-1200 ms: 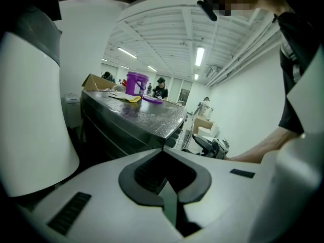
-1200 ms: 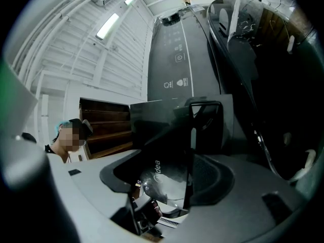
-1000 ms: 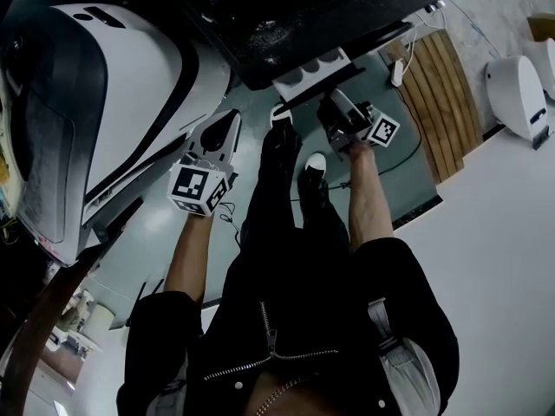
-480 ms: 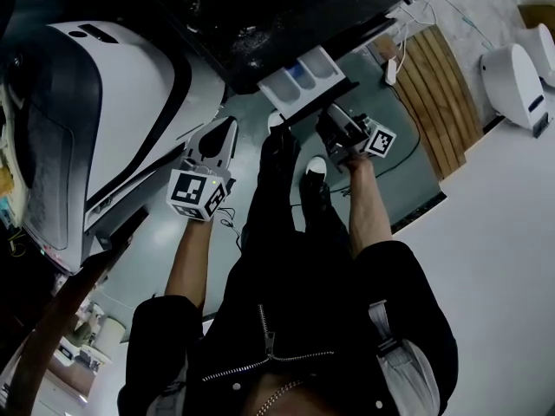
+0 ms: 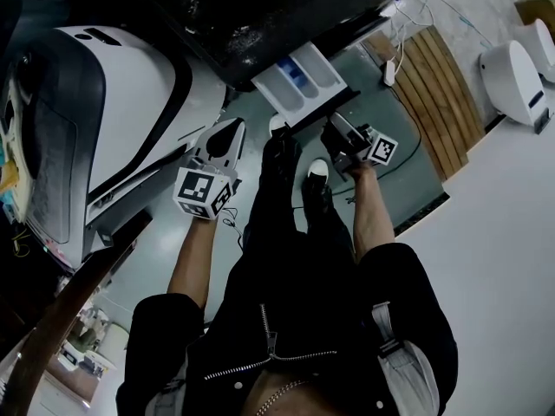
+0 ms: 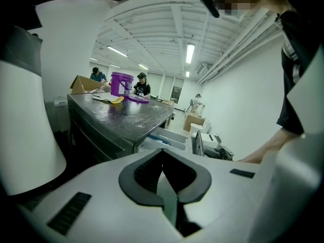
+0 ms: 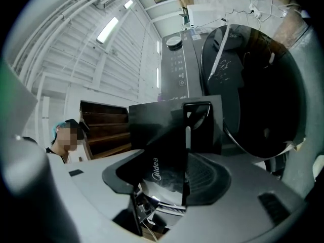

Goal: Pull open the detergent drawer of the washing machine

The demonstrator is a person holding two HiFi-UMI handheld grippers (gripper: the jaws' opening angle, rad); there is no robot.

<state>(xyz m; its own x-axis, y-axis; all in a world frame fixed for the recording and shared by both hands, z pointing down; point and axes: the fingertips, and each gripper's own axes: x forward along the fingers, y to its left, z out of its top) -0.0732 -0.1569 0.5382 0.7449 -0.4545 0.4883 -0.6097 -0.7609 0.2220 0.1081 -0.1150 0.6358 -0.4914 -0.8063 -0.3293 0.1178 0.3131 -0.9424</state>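
The washing machine (image 5: 286,7) shows its dark top along the upper edge of the head view. Its detergent drawer (image 5: 302,78) stands pulled out, white and blue compartments showing. My right gripper (image 5: 335,128) holds the drawer's dark front panel (image 7: 167,135), which carries a printed logo and fills the space between the jaws; the jaws are closing on it. In the right gripper view the round dark door (image 7: 253,85) lies to the right. My left gripper (image 5: 227,130) hangs left of the drawer, shut and empty, pointing at the machine's top (image 6: 126,118).
A large white and black housing (image 5: 113,102) fills the left. A slatted wooden board (image 5: 442,94) and a white device (image 5: 516,81) lie at the right. The person's legs and shoes (image 5: 316,167) stand below the drawer. A purple container (image 6: 121,83) sits on the machine.
The drawer has slid further out of the machine with my right gripper on its front. My left gripper has shifted slightly to the right.
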